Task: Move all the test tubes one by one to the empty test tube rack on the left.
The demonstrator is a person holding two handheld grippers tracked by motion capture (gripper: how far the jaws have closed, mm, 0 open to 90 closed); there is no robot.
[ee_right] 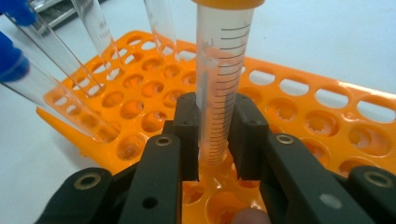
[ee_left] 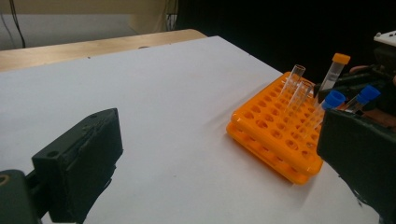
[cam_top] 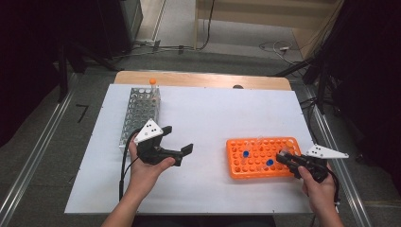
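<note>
The white table bore an orange plastic tube rack at its right side. The left gripper hovered mid-table, jaws spread wide. The right gripper, seen close in its own view, pinched a clear graduated orange-capped tube standing upright in the rack.

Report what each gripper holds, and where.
Right gripper clamps the clear orange-capped graduated tube low on its body, over the orange rack. Left gripper: nothing.
</note>
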